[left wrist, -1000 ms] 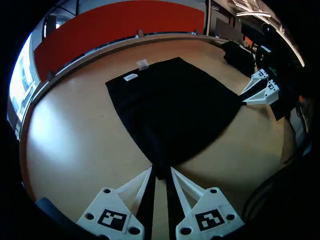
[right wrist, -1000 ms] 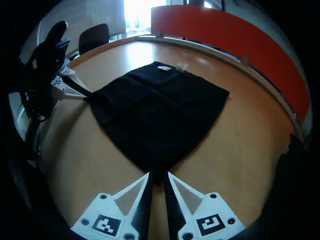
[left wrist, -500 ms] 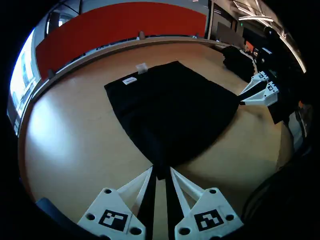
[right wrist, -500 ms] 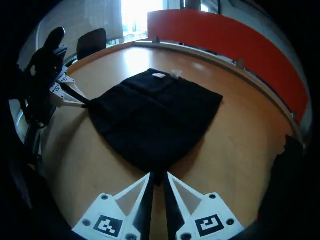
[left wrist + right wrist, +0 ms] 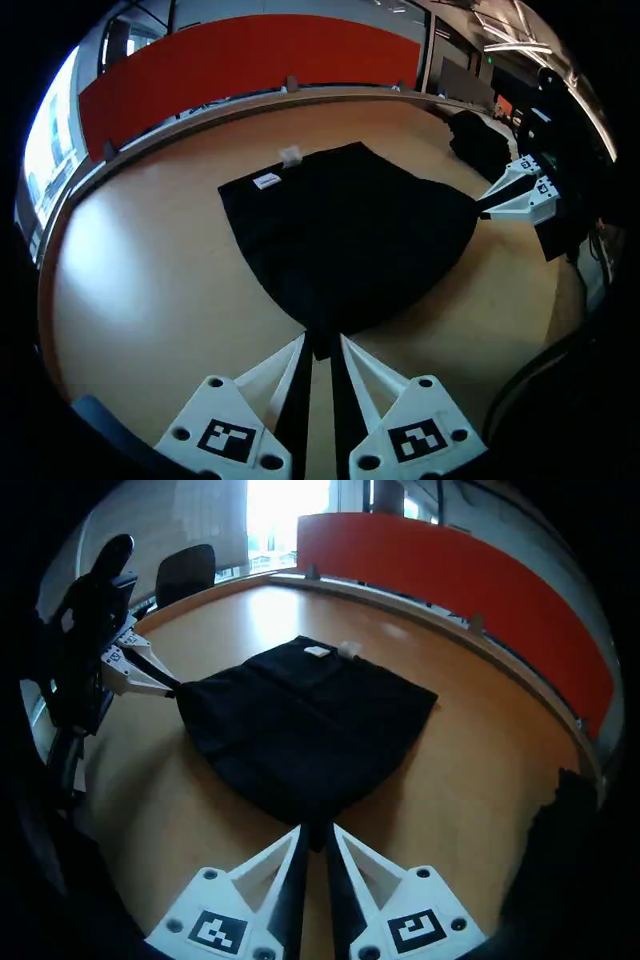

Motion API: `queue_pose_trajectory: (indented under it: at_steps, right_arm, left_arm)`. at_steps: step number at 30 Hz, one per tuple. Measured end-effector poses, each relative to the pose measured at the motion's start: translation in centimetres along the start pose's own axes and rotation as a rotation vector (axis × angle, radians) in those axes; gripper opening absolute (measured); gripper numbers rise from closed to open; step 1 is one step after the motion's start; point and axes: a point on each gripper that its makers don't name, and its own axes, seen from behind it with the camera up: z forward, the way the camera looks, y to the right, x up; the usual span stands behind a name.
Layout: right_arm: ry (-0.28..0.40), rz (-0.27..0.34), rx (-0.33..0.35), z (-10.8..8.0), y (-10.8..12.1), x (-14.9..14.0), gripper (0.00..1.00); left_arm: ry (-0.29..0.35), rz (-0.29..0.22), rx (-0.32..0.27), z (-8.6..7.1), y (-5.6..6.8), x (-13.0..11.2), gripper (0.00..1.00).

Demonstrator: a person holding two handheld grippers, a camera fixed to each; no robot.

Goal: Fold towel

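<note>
Mid-fold: left claw (image 5: pixel 320 346) & right claw (image 5: pixel 316 836) each clenched on a near corner of towel (image 5: pixel 344 232).
Next, prob.: carry both corners over to far edge, lay on bench (image 5: pixel 136 280).

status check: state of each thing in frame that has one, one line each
towel, spread out on the table, two near corners pinched, not yet folded over
left tongs, shut on one near corner of the towel
right tongs, shut on the other near corner
white tag, lying flat at the towel's far edge
chair, upright at the table's far side
</note>
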Motion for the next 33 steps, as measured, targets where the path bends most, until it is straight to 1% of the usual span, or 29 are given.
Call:
queue_pose_trajectory:
  at_steps: [5,14,24,29,33]
  right_arm:
    - [0.027,0.002,-0.010,-1.2,0.2,1.3,0.14]
    - [0.075,0.004,-0.030,-3.9,0.5,4.0,0.14]
    - [0.108,0.018,-0.027,-6.8,0.3,6.4,0.14]
    - [0.115,0.011,-0.028,-8.0,0.3,7.1,0.14]
    - [0.117,0.001,-0.028,-8.7,0.1,7.5,0.14]
  left_arm:
    - [0.020,-0.012,0.007,-1.1,0.0,1.3,0.15]
    - [0.046,-0.034,0.024,-4.0,0.1,3.6,0.15]
    - [0.062,-0.058,0.030,-7.3,0.5,5.8,0.15]
    - [0.065,-0.071,0.025,-8.5,0.8,6.5,0.15]
    - [0.068,-0.073,0.022,-9.3,1.1,7.0,0.15]
